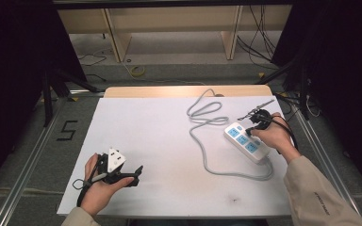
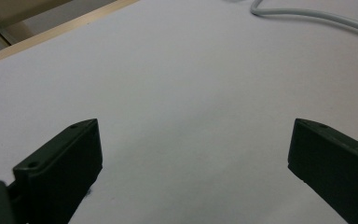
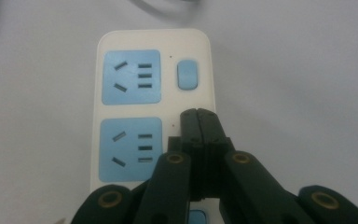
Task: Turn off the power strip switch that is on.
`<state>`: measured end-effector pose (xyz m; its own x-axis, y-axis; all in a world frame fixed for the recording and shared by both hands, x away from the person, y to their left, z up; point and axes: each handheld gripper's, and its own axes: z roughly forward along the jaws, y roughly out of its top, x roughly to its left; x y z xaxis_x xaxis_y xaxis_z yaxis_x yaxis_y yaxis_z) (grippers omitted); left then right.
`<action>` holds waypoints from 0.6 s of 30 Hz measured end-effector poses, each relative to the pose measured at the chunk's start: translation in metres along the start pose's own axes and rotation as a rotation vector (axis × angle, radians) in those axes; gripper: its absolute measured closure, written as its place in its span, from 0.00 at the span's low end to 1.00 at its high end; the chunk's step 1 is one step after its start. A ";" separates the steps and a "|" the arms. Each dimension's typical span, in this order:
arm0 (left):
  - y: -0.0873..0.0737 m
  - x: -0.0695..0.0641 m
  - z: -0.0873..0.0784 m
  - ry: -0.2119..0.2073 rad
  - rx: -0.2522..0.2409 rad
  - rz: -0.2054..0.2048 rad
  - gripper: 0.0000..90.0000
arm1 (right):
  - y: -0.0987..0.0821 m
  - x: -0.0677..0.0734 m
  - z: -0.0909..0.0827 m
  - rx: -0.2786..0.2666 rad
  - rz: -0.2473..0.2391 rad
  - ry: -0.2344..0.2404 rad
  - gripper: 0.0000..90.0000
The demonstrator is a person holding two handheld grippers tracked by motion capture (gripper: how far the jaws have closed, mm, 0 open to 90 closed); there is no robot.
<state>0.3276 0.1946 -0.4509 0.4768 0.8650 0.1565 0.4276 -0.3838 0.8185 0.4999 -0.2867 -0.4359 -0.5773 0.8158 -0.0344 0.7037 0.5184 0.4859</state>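
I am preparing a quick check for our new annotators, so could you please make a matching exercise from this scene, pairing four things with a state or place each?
Things:
1. left gripper
2. right gripper
3. power strip
4. grey cable

States or places:
A. jaws shut together, tips over the power strip beside a blue socket
B. white body with blue sockets, lying at the right of the table
C. jaws wide apart over bare white table, nothing between them
D. runs in loose curves across the table from the strip

Pairs: 1-C, 2-A, 3-B, 4-D
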 end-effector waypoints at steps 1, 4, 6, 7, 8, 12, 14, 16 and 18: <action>0.000 0.000 0.000 0.000 0.000 0.000 0.03 | 0.000 0.000 0.000 0.002 0.005 0.004 1.00; 0.000 0.000 0.000 -0.001 0.000 0.001 0.03 | 0.001 -0.001 0.000 0.011 0.012 0.008 1.00; 0.000 0.000 0.000 -0.001 0.000 0.000 0.03 | 0.003 0.000 0.000 0.023 0.003 0.004 1.00; 0.000 0.000 0.000 -0.001 0.000 0.000 0.03 | 0.004 0.000 0.000 0.028 0.001 0.012 1.00; 0.000 0.000 0.000 -0.001 0.000 0.000 0.03 | 0.004 0.000 0.000 0.034 -0.005 0.012 1.00; 0.000 0.000 0.000 0.001 0.000 0.001 0.03 | 0.005 -0.002 0.001 0.037 0.010 0.022 1.00; 0.000 0.000 0.000 0.000 0.000 0.001 0.03 | 0.005 -0.002 0.001 0.040 0.012 0.026 1.00; 0.000 0.000 0.000 -0.002 0.000 0.001 0.03 | 0.005 -0.002 0.001 0.046 0.009 0.023 1.00; 0.000 -0.001 0.000 -0.001 0.001 0.002 0.03 | 0.007 -0.001 0.001 0.056 0.002 0.019 1.00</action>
<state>0.3273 0.1939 -0.4506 0.4784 0.8640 0.1572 0.4276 -0.3856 0.8176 0.5060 -0.2842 -0.4331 -0.5832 0.8121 -0.0170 0.7265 0.5309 0.4364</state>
